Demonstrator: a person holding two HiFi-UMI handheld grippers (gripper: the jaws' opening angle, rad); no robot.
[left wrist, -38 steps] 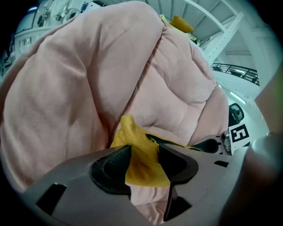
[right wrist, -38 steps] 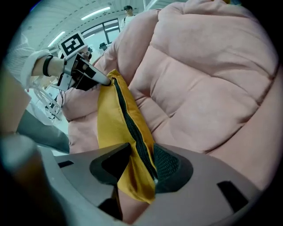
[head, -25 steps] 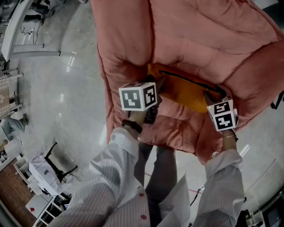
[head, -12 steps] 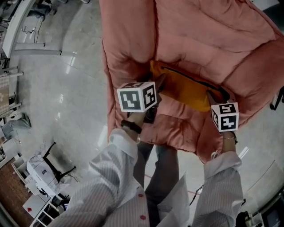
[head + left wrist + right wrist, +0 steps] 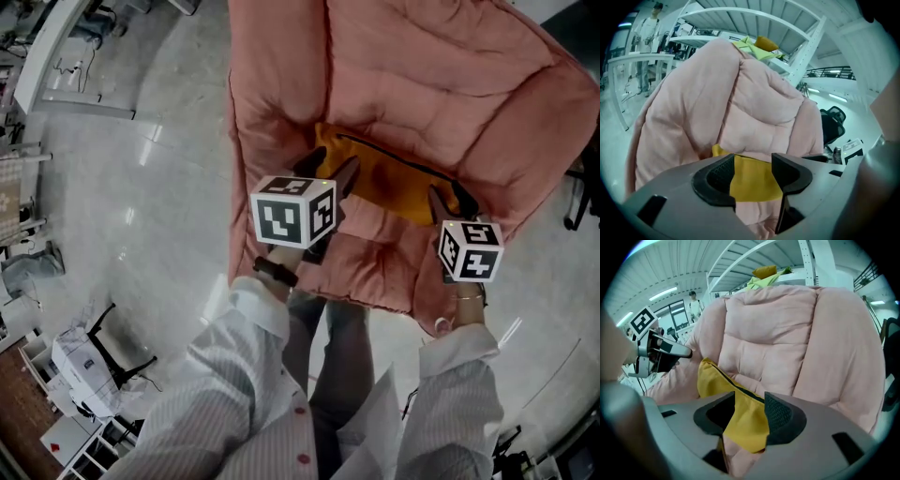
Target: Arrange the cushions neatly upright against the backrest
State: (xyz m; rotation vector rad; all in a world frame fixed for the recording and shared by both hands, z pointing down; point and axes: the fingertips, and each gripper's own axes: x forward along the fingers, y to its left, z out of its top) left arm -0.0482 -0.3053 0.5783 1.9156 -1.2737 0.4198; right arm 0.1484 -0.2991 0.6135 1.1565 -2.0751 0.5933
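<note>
A yellow cushion (image 5: 389,183) with a dark zip along its top edge lies on the seat of a pink padded armchair (image 5: 422,84), close to the backrest. My left gripper (image 5: 330,169) stands open at the cushion's left end; in the left gripper view the cushion (image 5: 751,185) shows through the gap, clear of both pads. My right gripper (image 5: 452,202) is at the right end. In the right gripper view its jaws (image 5: 749,413) are shut on the cushion's corner (image 5: 740,427), which hangs below them. The left gripper (image 5: 670,348) shows there at the left.
Glossy grey floor (image 5: 141,187) surrounds the armchair. A black office chair (image 5: 832,124) stands to its right. Shelving and small furniture (image 5: 84,366) sit at the lower left. White racking (image 5: 754,258) rises behind the chair, and a person (image 5: 695,303) stands far off.
My left gripper's jaws have widened and come off the cushion's left end. The right gripper keeps its hold on the right corner. Both hands have shifted a little.
</note>
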